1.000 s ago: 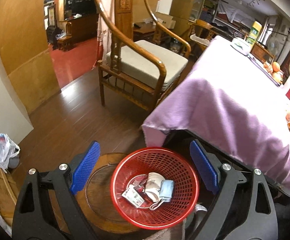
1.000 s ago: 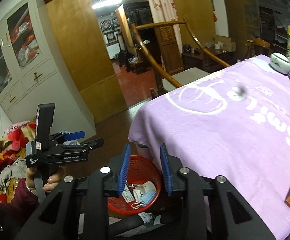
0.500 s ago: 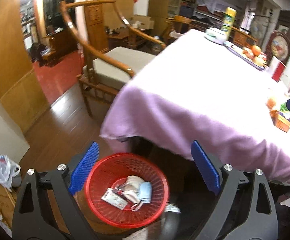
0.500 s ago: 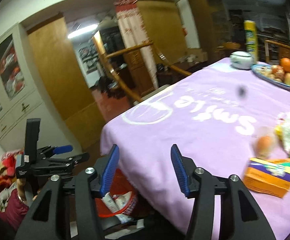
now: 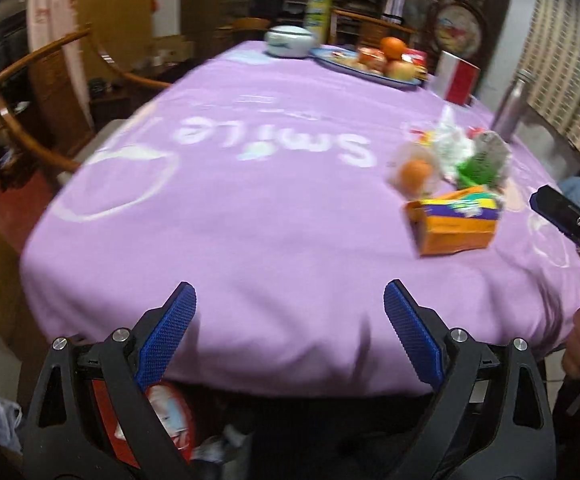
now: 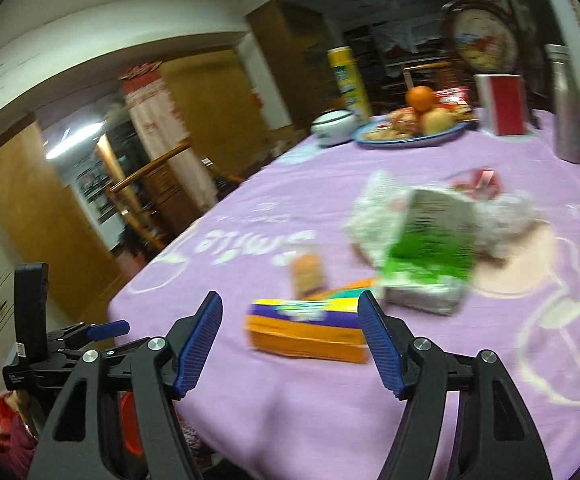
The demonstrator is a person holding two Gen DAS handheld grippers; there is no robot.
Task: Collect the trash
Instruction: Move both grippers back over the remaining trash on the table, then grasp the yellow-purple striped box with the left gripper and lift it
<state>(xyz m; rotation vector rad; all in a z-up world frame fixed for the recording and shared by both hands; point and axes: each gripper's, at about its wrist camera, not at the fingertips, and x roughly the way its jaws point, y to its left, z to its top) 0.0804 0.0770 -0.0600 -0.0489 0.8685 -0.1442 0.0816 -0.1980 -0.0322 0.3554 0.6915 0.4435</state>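
both the left gripper (image 5: 290,320) and right gripper (image 6: 290,328) hang spread and empty, the right facing the flat orange-and-purple cardboard box (image 6: 310,330), likely the next trash for the red mesh plastic basket (image 5: 137,420) under the purple tablecloth (image 5: 249,208).

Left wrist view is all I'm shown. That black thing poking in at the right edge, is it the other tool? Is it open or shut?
Observer: Yes. The right tool is open and empty, pointing at the orange box.
Operator: Is anything mounted on my tool?
Observer: The right wrist view shows the left tool from the side, with a flat black block standing upright at its back.
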